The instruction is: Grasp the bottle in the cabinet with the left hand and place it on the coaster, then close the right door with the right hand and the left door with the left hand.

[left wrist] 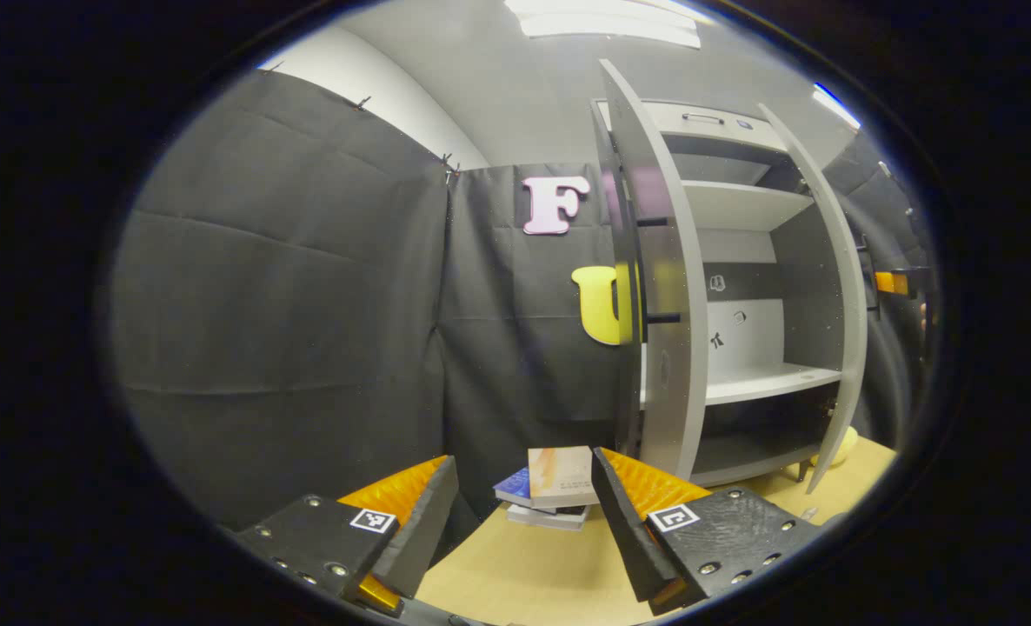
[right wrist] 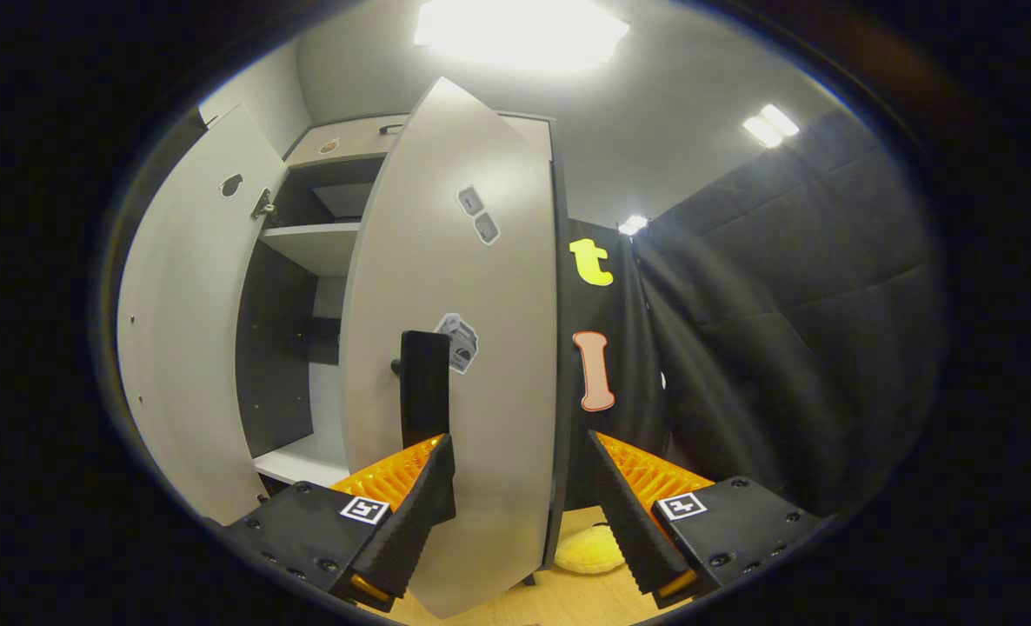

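The left gripper (left wrist: pixel 522 513) sits lowest in the left gripper view, its 2 fingers spread wide with nothing between them, above a light wooden tabletop (left wrist: pixel 524 574). Just past the fingertips lies a small stack of books (left wrist: pixel 553 491), flat on the table. Beyond that stands the grey cabinet (left wrist: pixel 741 287), tall and upright, its long axis vertical, both doors swung open. The left door (left wrist: pixel 668 287) shows edge-on toward the camera, with dark handle pegs on its outer face; the right door (left wrist: pixel 833 296) angles outward on the far side. The white shelves (left wrist: pixel 768 378) inside carry no bottle that I can make out, and I cannot tell where the bottle or coaster is.

In the right gripper view, the right gripper (right wrist: pixel 522 500) is also spread apart and holds nothing. The right door (right wrist: pixel 455 348) stands upright directly ahead, partly between the fingers, its dark vertical handle (right wrist: pixel 424 387) just above the left-hand finger; whether that finger touches the door is unclear. A yellow plush object (right wrist: pixel 589 552) lies on the table beside the door's lower edge.
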`<state>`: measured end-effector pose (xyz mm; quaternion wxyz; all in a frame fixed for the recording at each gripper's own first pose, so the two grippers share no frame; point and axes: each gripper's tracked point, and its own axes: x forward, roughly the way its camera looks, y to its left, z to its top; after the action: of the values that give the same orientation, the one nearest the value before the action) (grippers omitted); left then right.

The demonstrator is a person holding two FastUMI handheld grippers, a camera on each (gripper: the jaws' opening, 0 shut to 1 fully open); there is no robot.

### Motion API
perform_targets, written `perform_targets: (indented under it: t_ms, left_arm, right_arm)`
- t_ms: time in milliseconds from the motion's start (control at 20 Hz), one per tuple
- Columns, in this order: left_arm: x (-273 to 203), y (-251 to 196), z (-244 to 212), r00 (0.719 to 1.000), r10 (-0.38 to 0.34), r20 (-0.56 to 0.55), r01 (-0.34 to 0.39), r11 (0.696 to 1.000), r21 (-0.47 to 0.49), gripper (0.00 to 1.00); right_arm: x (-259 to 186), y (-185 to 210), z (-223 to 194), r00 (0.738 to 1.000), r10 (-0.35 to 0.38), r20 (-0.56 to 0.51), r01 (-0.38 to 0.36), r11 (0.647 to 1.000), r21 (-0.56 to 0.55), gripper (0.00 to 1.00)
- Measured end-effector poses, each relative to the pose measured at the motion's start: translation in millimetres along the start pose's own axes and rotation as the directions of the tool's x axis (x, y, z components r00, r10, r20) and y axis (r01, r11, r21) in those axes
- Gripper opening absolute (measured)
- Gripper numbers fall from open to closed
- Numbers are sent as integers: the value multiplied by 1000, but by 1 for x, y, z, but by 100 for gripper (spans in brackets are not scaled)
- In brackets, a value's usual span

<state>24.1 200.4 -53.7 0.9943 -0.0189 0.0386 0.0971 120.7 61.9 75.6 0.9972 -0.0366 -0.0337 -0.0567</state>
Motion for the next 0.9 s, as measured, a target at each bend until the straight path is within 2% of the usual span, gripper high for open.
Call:
perform_targets:
  t_ms: [200,500,700,900]
  left_arm:
    - [-8,11,-8,1000,16,-22,-16,1000,18,89]
    - [1,9,-1,1000,10,-20,-9,1000,20,89]
    - [25,1,28,1000,-15,18,15,1000,-7,89]
    - [61,-3,72,996,-20,89,22,999,-26,89]
  right_arm:
    - [16,15,-2,1000,-1,5,0,1000,9,96]
    - [25,11,-11,1000,-5,-24,6,997,75,96]
    - [19,3,-13,1000,-22,-22,23,998,64,98]
    - [-3,-8,-35,998,-8,-62,11,999,41,98]
